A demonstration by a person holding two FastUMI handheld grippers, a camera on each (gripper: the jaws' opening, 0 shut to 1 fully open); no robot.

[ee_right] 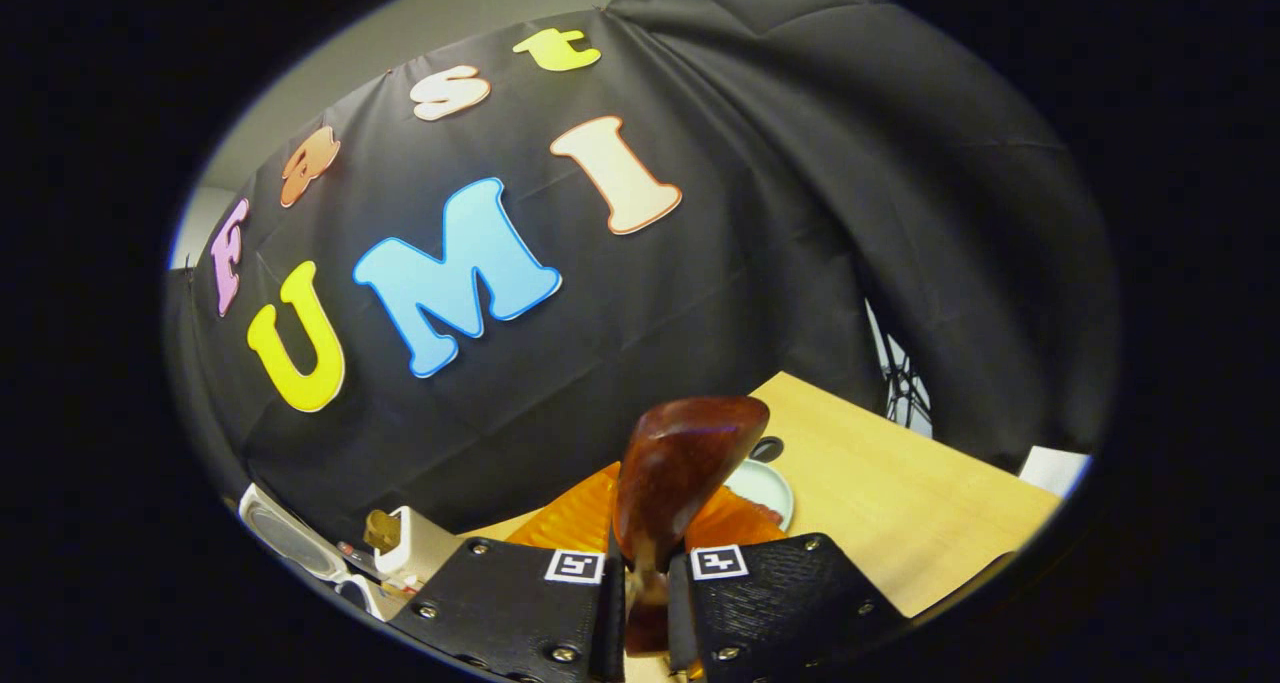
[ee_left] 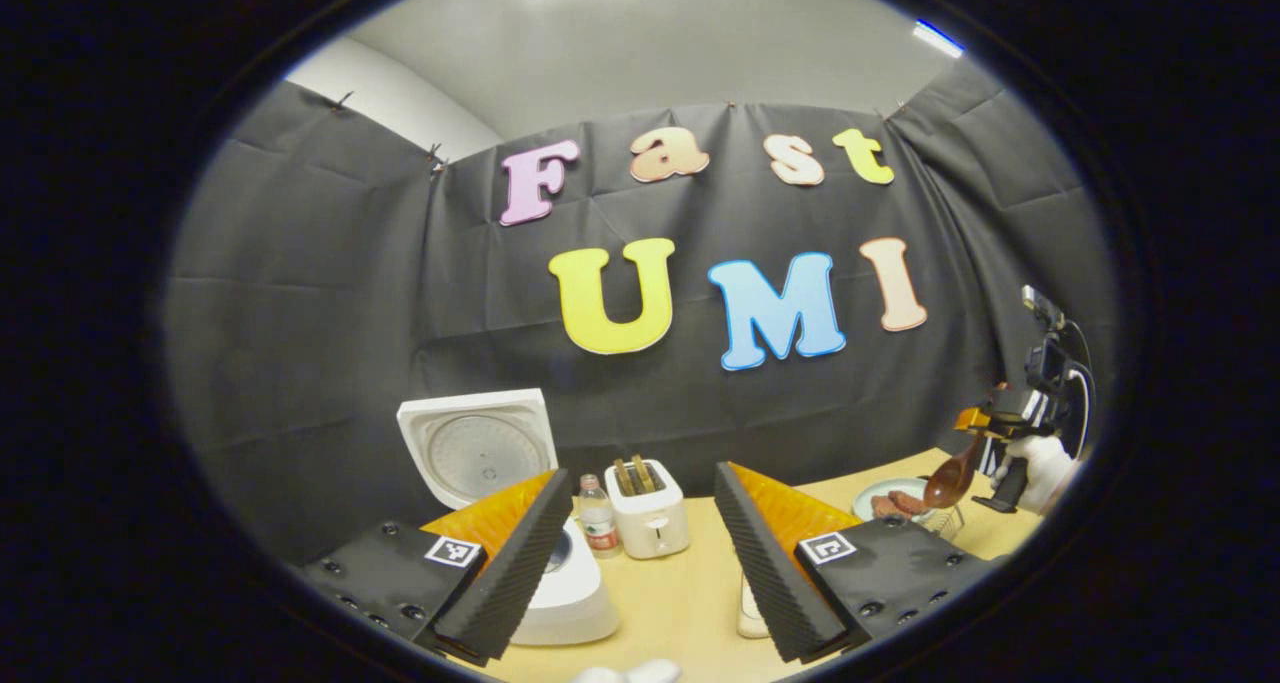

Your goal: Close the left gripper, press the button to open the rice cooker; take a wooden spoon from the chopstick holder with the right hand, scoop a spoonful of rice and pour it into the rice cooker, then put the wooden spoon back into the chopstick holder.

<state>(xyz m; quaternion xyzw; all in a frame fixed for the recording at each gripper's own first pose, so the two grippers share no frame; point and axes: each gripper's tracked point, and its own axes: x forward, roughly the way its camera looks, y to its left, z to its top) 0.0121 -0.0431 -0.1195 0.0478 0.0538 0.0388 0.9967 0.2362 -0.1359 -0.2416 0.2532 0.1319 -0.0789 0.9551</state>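
In the left gripper view my left gripper [ee_left: 640, 475] stands open over the table. Behind its left finger is the white rice cooker [ee_left: 572, 595], with its lid [ee_left: 478, 448] standing open. At the far right a gloved hand [ee_left: 1040, 468] holds the right gripper [ee_left: 985, 431], which grips a brown wooden spoon [ee_left: 951, 478] above a plate [ee_left: 868, 498]. In the right gripper view my right gripper [ee_right: 645, 585] is shut on the wooden spoon [ee_right: 685, 463], handle between the fingers and bowl pointing up and away. The spoon's inside is hidden.
A white toaster [ee_left: 648, 511] and a small bottle [ee_left: 598, 518] stand behind the cooker. The plate holds reddish food [ee_left: 897, 504], and a wire rack [ee_left: 948, 523] stands beside it. A white object [ee_left: 750, 615] sits by my left gripper's right finger. The wooden table [ee_right: 900, 493] runs to the right.
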